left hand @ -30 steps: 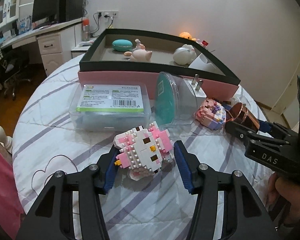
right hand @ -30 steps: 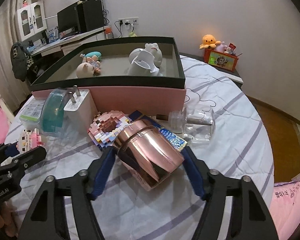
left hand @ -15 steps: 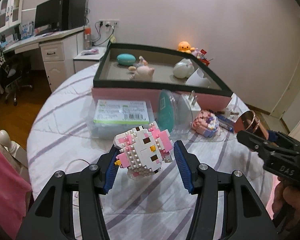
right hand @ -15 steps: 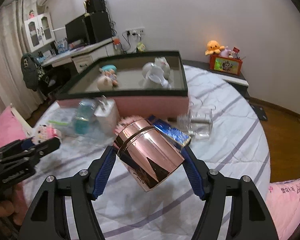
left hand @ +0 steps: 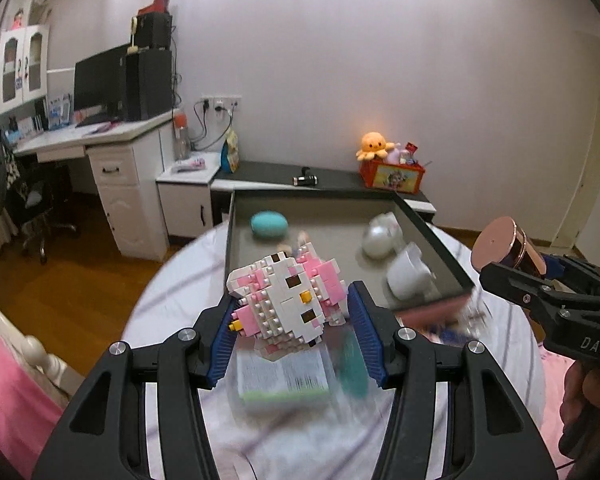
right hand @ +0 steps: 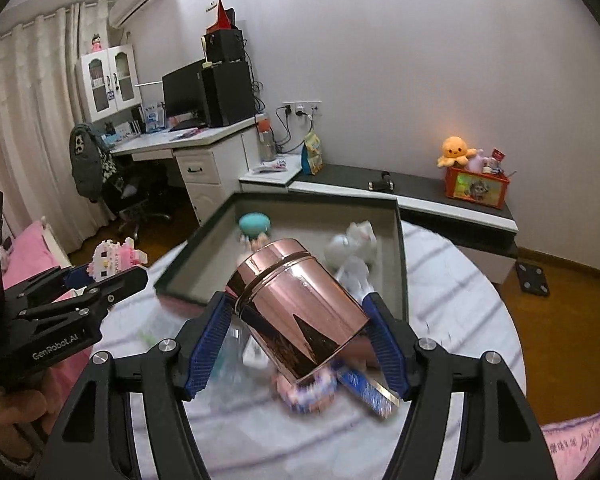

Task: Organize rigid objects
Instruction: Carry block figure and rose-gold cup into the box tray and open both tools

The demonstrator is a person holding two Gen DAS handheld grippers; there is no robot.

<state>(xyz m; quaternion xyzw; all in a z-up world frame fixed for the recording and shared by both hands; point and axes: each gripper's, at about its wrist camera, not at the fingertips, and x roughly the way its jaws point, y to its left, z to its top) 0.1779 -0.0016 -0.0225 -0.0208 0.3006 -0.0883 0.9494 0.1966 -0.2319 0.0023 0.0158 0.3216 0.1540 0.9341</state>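
Two loads are in the air at once, listed by size. Item one, the table [right hand: 452, 292], round, under a white striped cloth, carries everything else. Item two, the box [left hand: 440, 248], dark-rimmed with pink sides, sits at the far part of the table and holds a teal oval case [left hand: 269, 225], a pearly white figure [left hand: 380, 236] and a white cup [left hand: 408, 272]; its near-left floor looks bare. Item three, the rose-gold canister [right hand: 300, 312], lies tilted between the blue pads of my right gripper [right hand: 296, 340], clamped across its body and held above the table just short of the box's near wall. Item four, the pink-and-white block kitten [left hand: 288, 300], is pinched at its sides in my left gripper [left hand: 292, 320], lifted clear of the table and in line with the box opening. Smaller leftovers on the cloth below, a labelled clear case [left hand: 282, 376] and other pieces, are smeared by motion and I cannot itemise them. Handling note, my judgement: carry each load over the rim high enough to clear the wall, keep my two grippers apart, set the kitten low onto bare floor before releasing since bricks may shed, and lay the canister where it cannot roll into the cup.
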